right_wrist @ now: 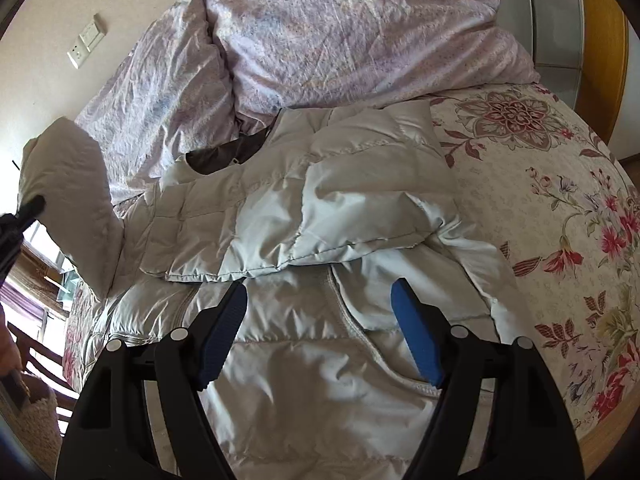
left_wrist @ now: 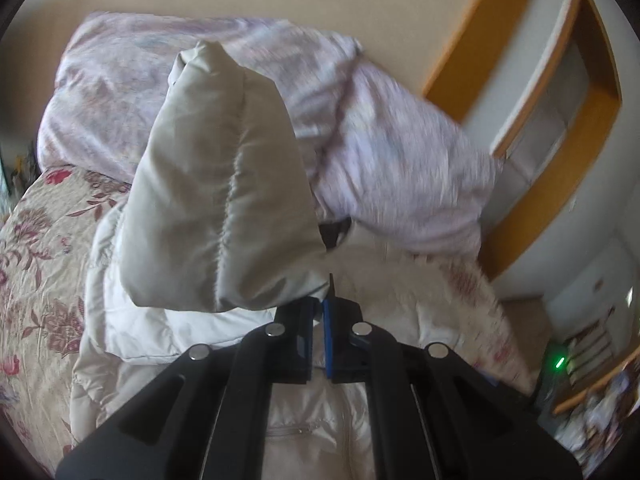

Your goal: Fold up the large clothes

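A pale grey-white puffer jacket (right_wrist: 304, 344) lies spread on the bed. One sleeve (right_wrist: 332, 200) lies folded across its chest. My left gripper (left_wrist: 319, 304) is shut on the cuff of the other sleeve (left_wrist: 216, 184) and holds it up above the jacket body (left_wrist: 308, 420). That raised sleeve also shows at the left of the right wrist view (right_wrist: 76, 200), with the left gripper's tip (right_wrist: 30, 208) at its edge. My right gripper (right_wrist: 320, 304) is open and empty, hovering over the jacket's lower front near the zipper.
A crumpled lilac duvet (right_wrist: 340, 36) is piled at the head of the bed behind the jacket. A floral bedspread (right_wrist: 568, 208) covers the bed. A wooden-framed door (left_wrist: 560, 100) stands to the right. A wall socket (right_wrist: 86, 40) is on the wall.
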{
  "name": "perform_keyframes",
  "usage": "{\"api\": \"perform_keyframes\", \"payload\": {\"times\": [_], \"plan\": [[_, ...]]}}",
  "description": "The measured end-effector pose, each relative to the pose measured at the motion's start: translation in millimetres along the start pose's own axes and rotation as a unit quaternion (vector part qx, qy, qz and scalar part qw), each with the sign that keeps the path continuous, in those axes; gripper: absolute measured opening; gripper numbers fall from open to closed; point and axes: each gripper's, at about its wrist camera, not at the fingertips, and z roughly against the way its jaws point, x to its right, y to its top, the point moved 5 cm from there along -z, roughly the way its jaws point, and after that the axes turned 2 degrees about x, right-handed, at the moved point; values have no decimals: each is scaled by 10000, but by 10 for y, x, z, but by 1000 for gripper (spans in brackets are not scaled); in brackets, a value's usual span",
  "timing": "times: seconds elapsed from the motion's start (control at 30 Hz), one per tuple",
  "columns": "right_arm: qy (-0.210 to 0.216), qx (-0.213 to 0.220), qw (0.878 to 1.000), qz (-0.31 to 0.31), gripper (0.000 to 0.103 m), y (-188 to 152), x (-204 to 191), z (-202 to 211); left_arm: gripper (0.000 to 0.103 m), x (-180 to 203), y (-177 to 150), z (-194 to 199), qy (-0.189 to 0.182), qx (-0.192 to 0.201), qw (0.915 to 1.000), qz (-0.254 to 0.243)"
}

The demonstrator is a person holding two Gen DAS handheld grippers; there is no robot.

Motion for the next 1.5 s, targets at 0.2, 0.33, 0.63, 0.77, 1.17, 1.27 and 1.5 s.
{"api": "perform_keyframes", "payload": {"times": [0.2,0.33,0.63,0.77,1.17,1.27,1.5], "plan": [[40,-17,10000,-13,76,-14,-35,-32,32,255,-484,-367,-100,-751,9954,-581],[101,29,9999,102,76,-2,-140,-12,55,237,-606,-409,-241,-897,9938,-605],[519,204,9960,699,59,111,-797,-71,62,-211,-538,-22,245,-437,9973,-533],[608,141,9949,796,49,238,-1106,-341,64,-537,-562,136,669,-362,9959,-487],[-303,-427,9942,938,40,212,-1150,-1244,73,-1329,-742,364,1597,-510,9854,-299],[-236,-662,9958,595,39,165,-942,-1379,75,-1444,-805,379,1686,-567,9837,-263],[353,-845,9946,485,62,136,-828,-1094,79,-1752,-1025,554,1736,-803,9813,-227]]}}
